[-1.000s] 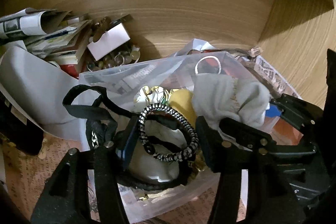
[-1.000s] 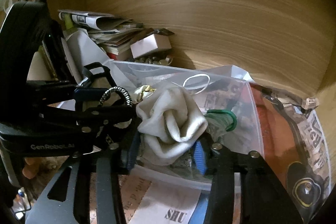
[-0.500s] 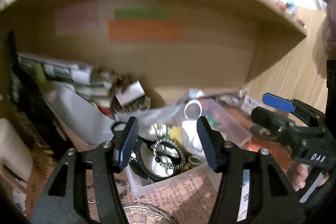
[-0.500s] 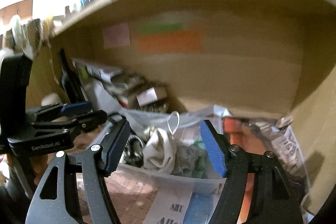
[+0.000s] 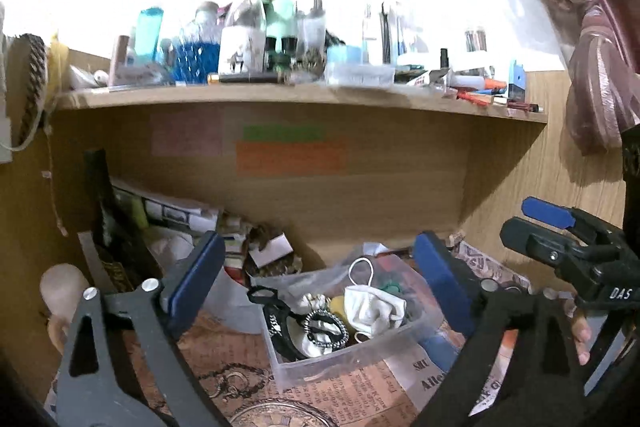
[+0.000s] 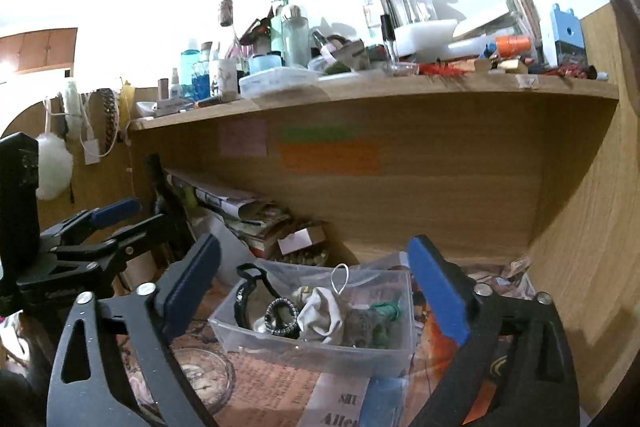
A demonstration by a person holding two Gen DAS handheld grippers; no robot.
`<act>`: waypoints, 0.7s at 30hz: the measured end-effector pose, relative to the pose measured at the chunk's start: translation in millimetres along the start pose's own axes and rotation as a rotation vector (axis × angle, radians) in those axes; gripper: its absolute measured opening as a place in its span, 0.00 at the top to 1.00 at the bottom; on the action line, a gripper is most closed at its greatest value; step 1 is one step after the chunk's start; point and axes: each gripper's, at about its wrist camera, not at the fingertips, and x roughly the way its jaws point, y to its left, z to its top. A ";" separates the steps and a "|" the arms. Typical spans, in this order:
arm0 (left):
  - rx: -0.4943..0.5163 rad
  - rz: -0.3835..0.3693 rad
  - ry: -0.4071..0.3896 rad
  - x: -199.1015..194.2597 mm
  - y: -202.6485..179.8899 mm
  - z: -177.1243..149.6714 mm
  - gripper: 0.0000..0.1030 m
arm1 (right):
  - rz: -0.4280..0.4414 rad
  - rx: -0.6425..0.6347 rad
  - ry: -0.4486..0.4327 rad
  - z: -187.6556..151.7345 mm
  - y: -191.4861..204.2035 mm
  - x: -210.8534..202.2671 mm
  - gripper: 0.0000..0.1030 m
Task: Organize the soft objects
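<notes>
A clear plastic box (image 5: 308, 367) (image 6: 360, 351) stands on a newspaper-lined lower shelf. It holds a white face mask (image 5: 374, 309) (image 6: 322, 317), a black-and-white hair tie (image 5: 326, 327) (image 6: 282, 313), a black strap (image 5: 266, 297) and a green item (image 6: 384, 309). My left gripper (image 5: 320, 275) is open and empty, held back in front of the box. My right gripper (image 6: 316, 281) is open and empty too, also back from the box. Each gripper shows at the edge of the other's view.
Stacked papers (image 6: 240, 205) and a small white box (image 6: 300, 241) lie at the shelf's back left. The upper shelf (image 5: 280, 95) is crowded with bottles and jars. Coloured notes (image 5: 290, 157) stick on the back panel. A wooden side wall (image 6: 580, 227) closes the right.
Both grippers have pulled back and up out of the box. The left opened off the hair tie and the right off the white mask; both items now lie in the box.
</notes>
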 end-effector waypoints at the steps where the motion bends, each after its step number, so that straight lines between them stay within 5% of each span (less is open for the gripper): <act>1: 0.006 0.001 -0.003 -1.9 -1.7 -0.1 0.03 | -0.003 -0.001 -0.007 -0.2 1.2 -1.4 0.00; 21: 0.015 0.010 0.005 -10.9 -9.2 -5.3 0.00 | -0.005 -0.007 -0.017 -4.2 10.5 -13.8 0.00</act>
